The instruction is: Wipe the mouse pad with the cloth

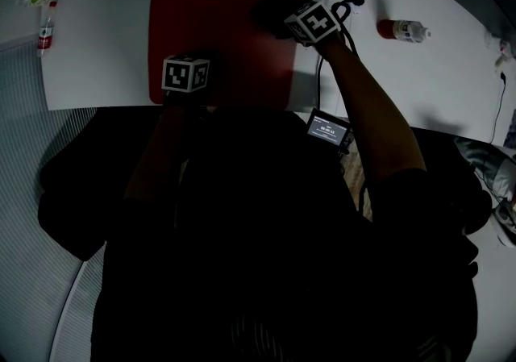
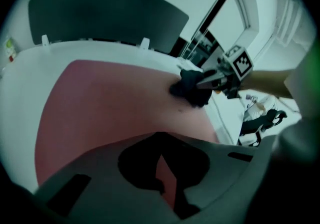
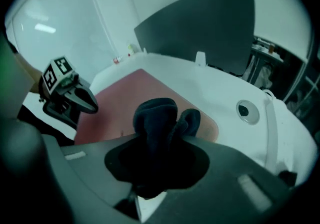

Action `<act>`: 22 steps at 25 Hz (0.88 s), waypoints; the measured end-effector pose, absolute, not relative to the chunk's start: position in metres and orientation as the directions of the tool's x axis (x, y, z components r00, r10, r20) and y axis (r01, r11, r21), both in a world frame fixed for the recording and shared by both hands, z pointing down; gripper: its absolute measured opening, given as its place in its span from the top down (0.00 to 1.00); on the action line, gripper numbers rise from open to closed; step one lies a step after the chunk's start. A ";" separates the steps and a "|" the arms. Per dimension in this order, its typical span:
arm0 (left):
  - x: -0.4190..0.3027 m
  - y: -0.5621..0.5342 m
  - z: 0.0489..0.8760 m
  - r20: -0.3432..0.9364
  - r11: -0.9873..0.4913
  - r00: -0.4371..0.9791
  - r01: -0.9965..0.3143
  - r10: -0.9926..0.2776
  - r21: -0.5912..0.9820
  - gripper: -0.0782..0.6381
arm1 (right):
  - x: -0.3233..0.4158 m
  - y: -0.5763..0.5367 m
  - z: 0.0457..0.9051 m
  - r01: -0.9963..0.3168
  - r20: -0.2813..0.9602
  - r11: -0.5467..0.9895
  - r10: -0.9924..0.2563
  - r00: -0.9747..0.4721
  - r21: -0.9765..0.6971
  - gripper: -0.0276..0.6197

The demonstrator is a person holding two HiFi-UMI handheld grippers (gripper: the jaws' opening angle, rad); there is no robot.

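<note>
One red mouse pad [image 1: 218, 38] lying on the table [image 1: 105, 46], long axis running left-right, right tool [image 3: 157, 149] clenching one dark cloth [image 3: 156, 113], left tool [image 2: 160, 140] sitting clenched empty over its near edge.

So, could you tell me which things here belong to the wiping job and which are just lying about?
In the job:
red mouse pad
dark cloth, held in the right tongs
left tongs, shut, over the pad

Lying about:
red-and-white bottle
small bottle
small screen
</note>
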State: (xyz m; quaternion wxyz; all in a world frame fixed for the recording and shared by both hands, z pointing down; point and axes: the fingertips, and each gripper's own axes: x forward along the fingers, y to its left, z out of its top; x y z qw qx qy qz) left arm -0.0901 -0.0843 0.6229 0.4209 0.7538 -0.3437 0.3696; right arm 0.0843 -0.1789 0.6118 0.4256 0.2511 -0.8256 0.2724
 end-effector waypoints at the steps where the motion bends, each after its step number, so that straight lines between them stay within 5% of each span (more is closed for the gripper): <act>1: -0.086 -0.091 0.608 0.815 -0.402 0.526 -0.820 -0.244 0.408 0.88 | 0.079 -0.177 0.596 -0.649 0.804 0.709 -0.200 -0.560 -0.276 0.82; 9: -0.021 -0.119 0.457 0.534 -0.515 0.744 -0.666 -0.402 0.540 0.88 | 0.079 -0.132 0.425 -0.597 0.487 0.620 -0.365 -0.794 -0.509 0.82; 22: 0.071 -0.089 0.250 0.182 -0.812 0.905 -0.425 -0.384 0.401 0.88 | 0.140 -0.073 0.238 -0.654 0.184 0.658 -0.639 -0.747 -0.372 0.83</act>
